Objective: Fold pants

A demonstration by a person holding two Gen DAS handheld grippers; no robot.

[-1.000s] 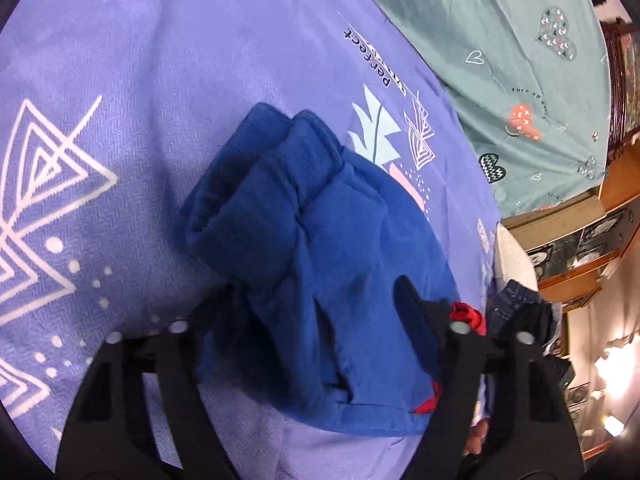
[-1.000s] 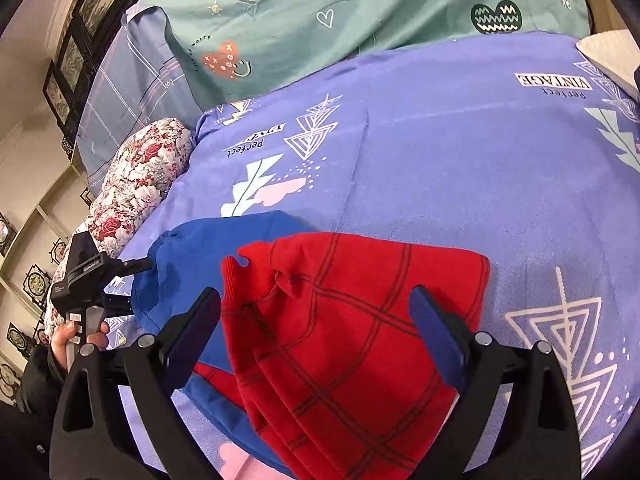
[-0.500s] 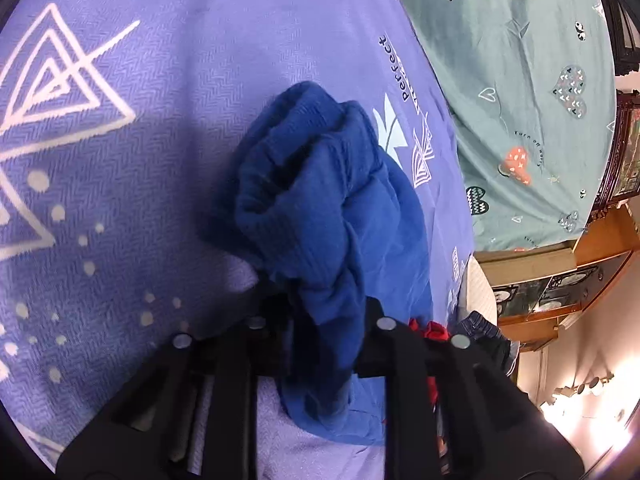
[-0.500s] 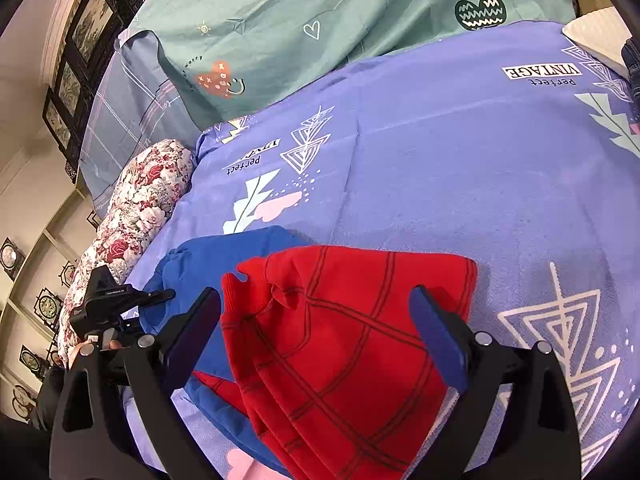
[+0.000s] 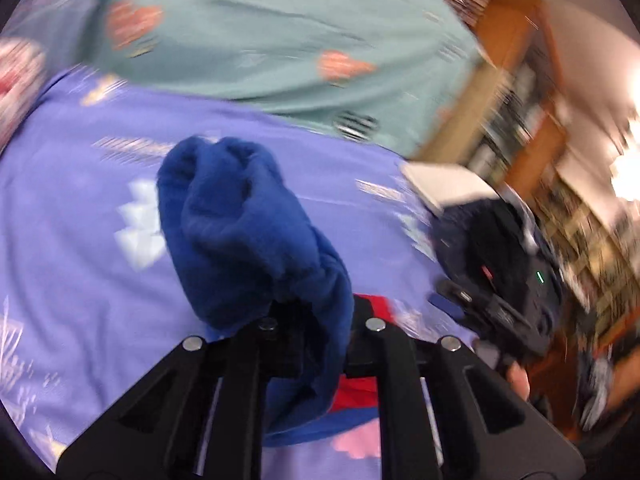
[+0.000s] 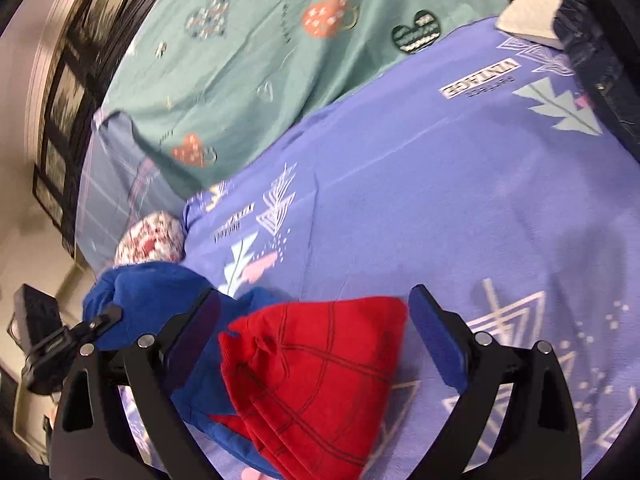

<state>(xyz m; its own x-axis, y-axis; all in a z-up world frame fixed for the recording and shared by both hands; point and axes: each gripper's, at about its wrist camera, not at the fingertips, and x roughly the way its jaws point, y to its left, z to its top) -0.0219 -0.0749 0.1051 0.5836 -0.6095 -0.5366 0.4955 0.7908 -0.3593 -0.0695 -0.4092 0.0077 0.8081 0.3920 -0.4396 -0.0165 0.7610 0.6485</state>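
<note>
The pants are blue with a red, black-lined part. In the left wrist view my left gripper (image 5: 316, 316) is shut on a bunched blue leg (image 5: 240, 224) and holds it lifted above the purple bedspread (image 5: 68, 232). A bit of the red part (image 5: 372, 308) shows behind the fingers. In the right wrist view my right gripper (image 6: 316, 320) is open and hovers just over the folded red part (image 6: 316, 372). The lifted blue leg (image 6: 140, 292) is at the left, with the left gripper (image 6: 80, 340) clamped on it.
A teal quilt (image 6: 256, 52) covers the far side of the bed. A floral pillow (image 6: 152, 240) lies at the left. Dark jeans (image 6: 596, 52) and a white pillow (image 6: 532, 20) lie at the far right. Wooden shelves (image 5: 532, 92) stand beyond the bed.
My left gripper closed on the blue leg, lifted it off the bedspread and swung toward the right gripper. My right gripper stayed open over the red part and tilted slightly.
</note>
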